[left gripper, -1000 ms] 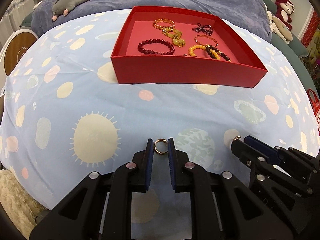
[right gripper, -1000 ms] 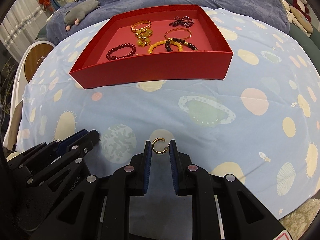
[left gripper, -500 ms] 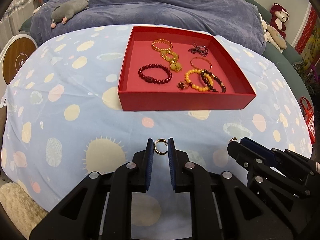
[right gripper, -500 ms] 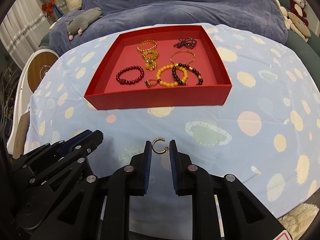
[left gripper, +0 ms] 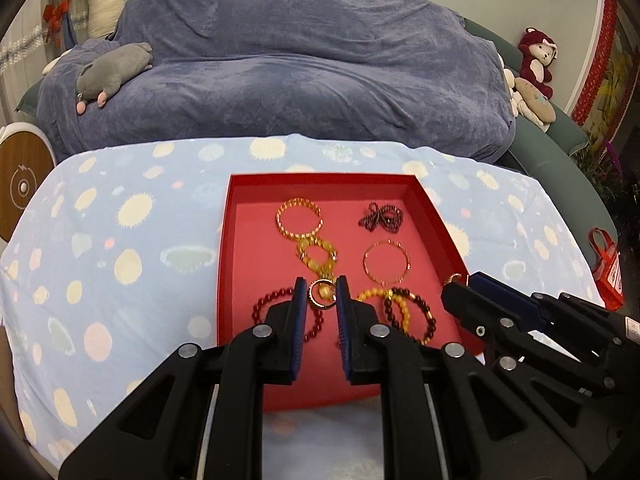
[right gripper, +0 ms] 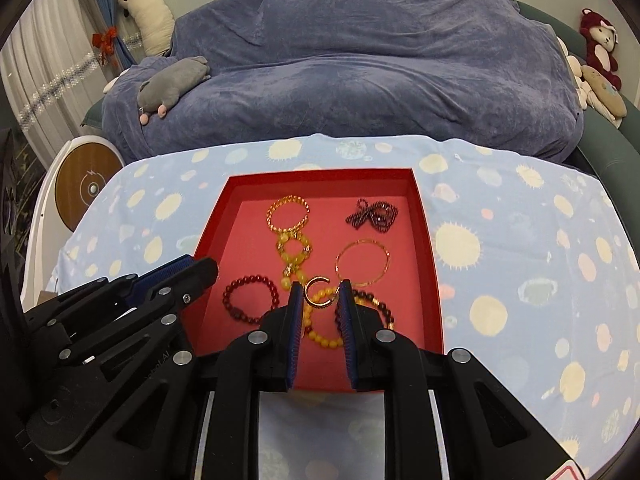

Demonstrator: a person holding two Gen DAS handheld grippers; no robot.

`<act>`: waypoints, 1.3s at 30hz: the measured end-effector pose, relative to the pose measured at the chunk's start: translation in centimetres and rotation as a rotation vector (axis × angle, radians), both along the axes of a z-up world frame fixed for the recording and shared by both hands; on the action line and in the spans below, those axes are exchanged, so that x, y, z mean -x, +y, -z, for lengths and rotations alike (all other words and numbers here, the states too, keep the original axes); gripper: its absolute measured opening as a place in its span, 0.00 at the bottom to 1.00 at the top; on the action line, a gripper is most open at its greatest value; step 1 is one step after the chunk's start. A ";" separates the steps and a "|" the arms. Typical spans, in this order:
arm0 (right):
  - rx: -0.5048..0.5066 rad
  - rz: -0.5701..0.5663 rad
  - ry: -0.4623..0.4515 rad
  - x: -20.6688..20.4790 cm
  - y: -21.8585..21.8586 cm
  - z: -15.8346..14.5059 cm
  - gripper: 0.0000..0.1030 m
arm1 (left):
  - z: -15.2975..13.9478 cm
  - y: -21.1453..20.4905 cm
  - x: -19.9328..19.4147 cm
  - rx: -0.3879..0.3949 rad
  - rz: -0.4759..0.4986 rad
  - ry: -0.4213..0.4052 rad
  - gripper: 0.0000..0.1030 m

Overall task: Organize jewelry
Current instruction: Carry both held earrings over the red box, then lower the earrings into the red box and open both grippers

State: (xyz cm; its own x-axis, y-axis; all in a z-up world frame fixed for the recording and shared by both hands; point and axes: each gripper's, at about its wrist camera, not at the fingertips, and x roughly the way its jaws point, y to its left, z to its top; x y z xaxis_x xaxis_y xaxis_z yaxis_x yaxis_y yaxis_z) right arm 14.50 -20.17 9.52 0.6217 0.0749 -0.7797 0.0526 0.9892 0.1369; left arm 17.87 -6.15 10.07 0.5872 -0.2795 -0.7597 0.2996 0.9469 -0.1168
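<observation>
A red tray lies on the blue spotted cloth and holds several bracelets. My left gripper is shut on a small gold ring and holds it above the tray's near half. My right gripper is shut on an open gold C-shaped ring, also above the tray's near half. In the tray lie a dark red bead bracelet, a yellow bead bracelet, a thin gold bangle and a dark bow piece.
A sofa under a blue-grey cover stands behind the table, with a grey plush toy and more plush toys on it. A round white and wood device stands at the left. A red bag is at the right.
Both grippers have risen and moved forward with their rings, from above the cloth in front of the tray to above the tray's near half. The tray's contents have not moved.
</observation>
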 end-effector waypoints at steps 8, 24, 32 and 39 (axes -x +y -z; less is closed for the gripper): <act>0.004 0.016 0.019 -4.6 -1.0 2.2 0.17 | 2.4 -1.7 -5.8 -0.039 -0.001 0.032 0.14; -0.001 0.025 0.102 -8.2 -2.0 7.3 0.17 | 7.9 -2.8 -8.8 -0.104 -0.009 0.116 0.14; 0.001 0.018 0.125 -8.7 -1.7 8.4 0.18 | 8.6 -2.5 -9.3 -0.103 -0.012 0.134 0.14; 0.012 0.027 0.112 -8.4 -1.7 8.0 0.34 | 8.4 -2.0 -9.2 -0.110 -0.032 0.135 0.31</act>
